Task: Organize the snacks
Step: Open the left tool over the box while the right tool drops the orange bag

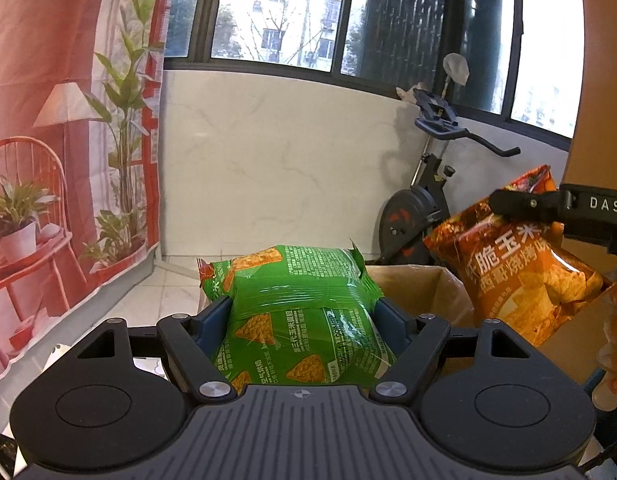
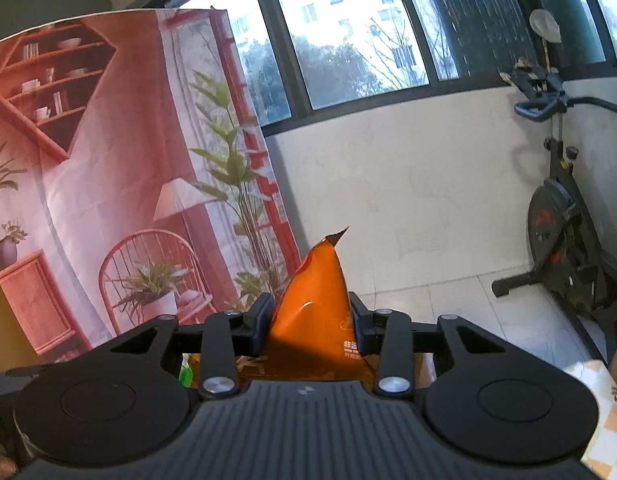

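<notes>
Left wrist view: the left hand-held gripper (image 1: 302, 312) is clenched on a puffy green foil snack bag printed with triangular corn chips (image 1: 296, 312), its blue-padded fingers (image 1: 212, 320) pressing the bag's sides so the packet bulges between them, held up in the air. Just beyond and below the bag lies an open brown cardboard box (image 1: 424, 288). To the right, the right hand-held gripper (image 1: 498, 202) pinches the top of an orange-red foil chip bag with Chinese lettering (image 1: 524, 272), which hangs above the box's right side, apart from the green bag. In the right wrist view the same gripper (image 2: 310, 320) is closed on that glossy orange bag (image 2: 316, 320), whose corner sticks up between the fingers. Farther off stand a black exercise bike (image 1: 420, 208), a white marble-look wall under dark-framed windows (image 1: 280, 12), and a red printed backdrop cloth showing a chair, lamp and plants (image 1: 68, 140).
</notes>
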A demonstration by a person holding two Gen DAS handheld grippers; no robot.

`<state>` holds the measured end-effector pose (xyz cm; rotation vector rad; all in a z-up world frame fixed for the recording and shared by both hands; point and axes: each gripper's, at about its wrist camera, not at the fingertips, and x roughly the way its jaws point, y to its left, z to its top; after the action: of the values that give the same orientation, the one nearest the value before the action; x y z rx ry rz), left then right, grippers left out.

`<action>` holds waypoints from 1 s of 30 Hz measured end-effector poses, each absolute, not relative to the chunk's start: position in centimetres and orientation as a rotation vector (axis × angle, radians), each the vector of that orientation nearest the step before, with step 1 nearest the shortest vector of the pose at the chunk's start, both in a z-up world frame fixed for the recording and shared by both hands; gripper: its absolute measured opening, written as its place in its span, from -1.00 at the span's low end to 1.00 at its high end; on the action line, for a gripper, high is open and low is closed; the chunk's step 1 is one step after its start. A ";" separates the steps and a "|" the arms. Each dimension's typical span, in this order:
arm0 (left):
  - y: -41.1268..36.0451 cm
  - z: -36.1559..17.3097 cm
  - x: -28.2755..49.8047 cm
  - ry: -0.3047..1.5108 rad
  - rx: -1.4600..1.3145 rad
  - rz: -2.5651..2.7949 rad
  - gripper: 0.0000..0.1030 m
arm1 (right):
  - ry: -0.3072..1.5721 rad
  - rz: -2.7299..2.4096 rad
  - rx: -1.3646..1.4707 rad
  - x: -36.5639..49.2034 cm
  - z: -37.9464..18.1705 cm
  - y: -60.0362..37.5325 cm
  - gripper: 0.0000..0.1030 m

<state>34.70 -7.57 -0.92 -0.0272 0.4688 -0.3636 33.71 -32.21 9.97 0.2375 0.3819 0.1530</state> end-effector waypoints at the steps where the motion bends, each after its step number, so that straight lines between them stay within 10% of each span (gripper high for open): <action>1: -7.7 -1.0 34.9 0.474 -0.030 -0.367 0.54 | 0.376 0.152 0.233 34.1 10.1 -32.1 -0.22; 11: -8.4 -2.8 36.9 0.595 0.007 -0.374 0.68 | 0.547 0.111 0.178 37.4 5.5 -30.7 -0.14; 16: -7.9 -2.4 36.4 0.591 0.019 -0.364 0.68 | 0.615 0.067 0.171 37.1 3.6 -30.9 0.33; 30: -5.4 0.1 30.4 0.500 0.051 -0.349 0.68 | 0.584 0.110 0.146 28.6 4.9 -30.8 0.77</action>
<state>30.39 -5.41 0.14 0.0511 0.5002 -0.3486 28.59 -30.81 4.92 0.1463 0.5840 0.1103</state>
